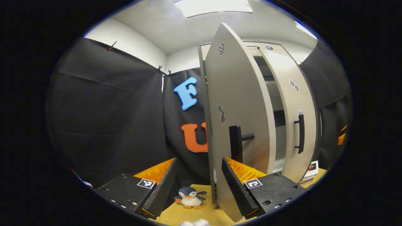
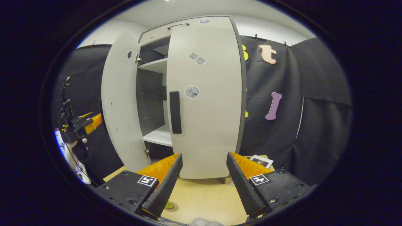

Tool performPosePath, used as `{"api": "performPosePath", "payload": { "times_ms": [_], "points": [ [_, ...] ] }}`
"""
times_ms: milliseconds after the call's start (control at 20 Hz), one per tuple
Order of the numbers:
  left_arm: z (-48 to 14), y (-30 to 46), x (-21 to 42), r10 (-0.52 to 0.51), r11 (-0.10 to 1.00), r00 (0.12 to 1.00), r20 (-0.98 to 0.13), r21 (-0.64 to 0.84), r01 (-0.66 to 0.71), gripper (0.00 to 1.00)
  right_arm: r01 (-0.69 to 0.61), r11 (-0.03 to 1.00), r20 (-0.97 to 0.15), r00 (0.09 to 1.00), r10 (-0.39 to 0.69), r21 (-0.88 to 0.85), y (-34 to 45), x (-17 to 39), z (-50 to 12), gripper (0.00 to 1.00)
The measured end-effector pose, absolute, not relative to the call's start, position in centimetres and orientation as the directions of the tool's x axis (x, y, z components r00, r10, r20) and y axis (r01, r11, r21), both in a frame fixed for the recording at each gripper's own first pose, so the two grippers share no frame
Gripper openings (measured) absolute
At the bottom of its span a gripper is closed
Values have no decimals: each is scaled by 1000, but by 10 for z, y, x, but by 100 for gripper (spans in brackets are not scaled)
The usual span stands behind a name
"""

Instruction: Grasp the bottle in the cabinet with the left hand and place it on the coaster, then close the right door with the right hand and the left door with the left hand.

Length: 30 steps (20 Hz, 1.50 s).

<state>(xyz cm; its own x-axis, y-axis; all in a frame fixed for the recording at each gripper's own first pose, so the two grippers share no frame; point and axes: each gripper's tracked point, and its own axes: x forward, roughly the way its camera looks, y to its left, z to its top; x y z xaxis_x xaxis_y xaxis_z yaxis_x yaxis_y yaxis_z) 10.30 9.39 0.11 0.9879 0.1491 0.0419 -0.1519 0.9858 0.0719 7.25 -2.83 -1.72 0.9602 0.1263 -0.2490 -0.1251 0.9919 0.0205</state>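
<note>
The pale cabinet's left door point(image 1: 232, 103) stands open, nearly edge-on, with its dark handle point(image 1: 238, 141) just above my left gripper point(image 1: 199, 159). That gripper is open with nothing between its fingers. The door's edge runs down between them, farther off. The right door point(image 2: 204, 103) with its dark handle point(image 2: 175, 112) lies shut or nearly shut, straight ahead of my open, empty right gripper point(image 2: 204, 155). A round coaster point(image 2: 169, 206) with a green patch on it peeks out beside the right gripper's left finger. The left gripper point(image 2: 89, 121) is held left of the open door point(image 2: 121, 100).
A small penguin plush point(image 1: 190, 197) sits on the wooden table point(image 1: 201, 213) by the open door's foot. Booklets point(image 1: 311, 171) lie at the cabinet's right side. Bare shelves point(image 2: 158, 136) show in the gap between the doors. A white object point(image 2: 204, 222) sits at the table's near edge.
</note>
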Motion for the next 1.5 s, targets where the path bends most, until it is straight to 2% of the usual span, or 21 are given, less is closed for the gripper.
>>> {"api": "performPosePath", "payload": {
  "times_ms": [100,250,450,800,1350,1450,1500],
  "points": [
    [-2,73,113,91,994,995,30,66,-93,87,-121,992,-251,960,125,31,-28,72,-20,93],
    [-9,57,123,51,997,999,0,56,-51,97,-110,993,-253,961,115,33,-32,70,-22,93],
    [-16,53,123,42,997,999,-22,63,-40,95,-79,997,-240,967,81,17,-36,63,-20,94],
    [-31,40,114,-25,1000,996,-81,16,26,96,-89,996,-230,969,93,27,-26,60,-19,93],
    [-19,19,80,-71,997,994,-80,-27,69,96,-80,996,-144,986,85,46,-5,51,6,93],
    [-19,24,73,-57,998,996,-69,-3,57,96,-68,997,-128,989,73,48,-3,48,7,89],
    [-22,26,67,-55,998,996,-73,6,56,96,-58,997,-124,990,64,46,-4,47,5,93]
  ]
}}
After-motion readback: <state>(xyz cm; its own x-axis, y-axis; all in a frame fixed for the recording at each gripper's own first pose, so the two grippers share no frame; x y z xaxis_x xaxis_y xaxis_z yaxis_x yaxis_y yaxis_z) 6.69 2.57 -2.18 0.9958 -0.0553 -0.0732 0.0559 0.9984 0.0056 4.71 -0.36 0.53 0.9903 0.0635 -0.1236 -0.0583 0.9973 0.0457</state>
